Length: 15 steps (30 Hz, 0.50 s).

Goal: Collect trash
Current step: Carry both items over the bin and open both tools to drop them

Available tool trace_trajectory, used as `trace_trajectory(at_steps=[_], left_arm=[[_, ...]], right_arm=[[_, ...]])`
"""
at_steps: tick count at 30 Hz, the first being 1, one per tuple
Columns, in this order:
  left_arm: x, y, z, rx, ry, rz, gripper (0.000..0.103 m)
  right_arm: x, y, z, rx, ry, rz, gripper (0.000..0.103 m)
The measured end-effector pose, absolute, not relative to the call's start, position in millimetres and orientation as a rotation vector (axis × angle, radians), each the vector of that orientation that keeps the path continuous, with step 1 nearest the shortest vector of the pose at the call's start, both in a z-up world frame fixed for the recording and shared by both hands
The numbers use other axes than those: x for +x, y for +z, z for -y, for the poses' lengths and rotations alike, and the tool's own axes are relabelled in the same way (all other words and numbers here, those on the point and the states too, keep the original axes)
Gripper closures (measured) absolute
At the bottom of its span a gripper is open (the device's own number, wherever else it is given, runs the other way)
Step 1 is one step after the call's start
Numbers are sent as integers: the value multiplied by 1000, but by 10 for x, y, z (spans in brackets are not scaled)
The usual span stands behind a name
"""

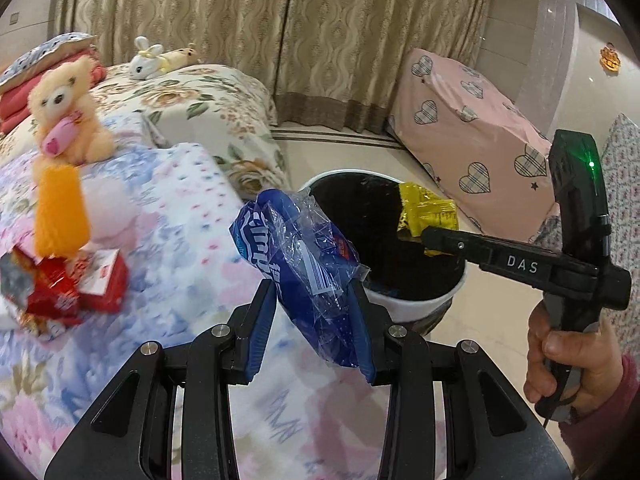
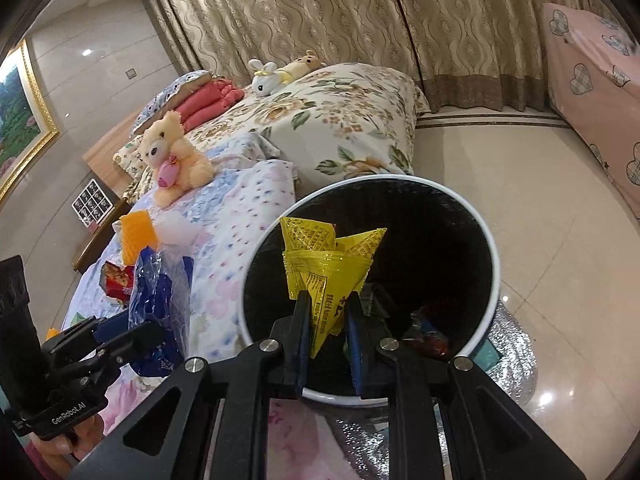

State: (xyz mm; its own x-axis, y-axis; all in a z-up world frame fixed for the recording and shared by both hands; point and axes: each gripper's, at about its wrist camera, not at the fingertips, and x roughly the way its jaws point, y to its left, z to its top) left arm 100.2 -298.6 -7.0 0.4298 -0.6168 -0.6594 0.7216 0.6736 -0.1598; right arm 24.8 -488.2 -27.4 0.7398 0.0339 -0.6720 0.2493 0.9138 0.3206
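Note:
My left gripper (image 1: 314, 292) is shut on a crumpled blue plastic wrapper (image 1: 296, 248) and holds it above the bed's edge, just left of the bin. It also shows in the right wrist view (image 2: 160, 300). My right gripper (image 2: 328, 300) is shut on a yellow wrapper (image 2: 332, 268) and holds it over the open mouth of the white-rimmed, black-lined trash bin (image 2: 494, 248). In the left wrist view the right gripper (image 1: 432, 238) holds the yellow wrapper (image 1: 428, 208) over the bin (image 1: 416, 304). Some trash lies in the bin's bottom.
A flowered bed cover (image 1: 180, 240) carries a red wrapper pile (image 1: 68, 288), an orange piece (image 1: 60, 208), a white lump (image 1: 112, 212) and a teddy bear (image 1: 68, 112). Plush toys (image 1: 160, 58) lie farther back. A pink heart-patterned cover (image 1: 472, 140) stands beyond the tiled floor (image 2: 520, 184).

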Motion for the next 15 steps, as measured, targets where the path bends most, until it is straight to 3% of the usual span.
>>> trace_trajectory(at_steps=[15], left_arm=[[1112, -169, 3517, 197, -892, -798, 68]], right_arm=[[328, -341, 5135, 430, -147, -765, 86]])
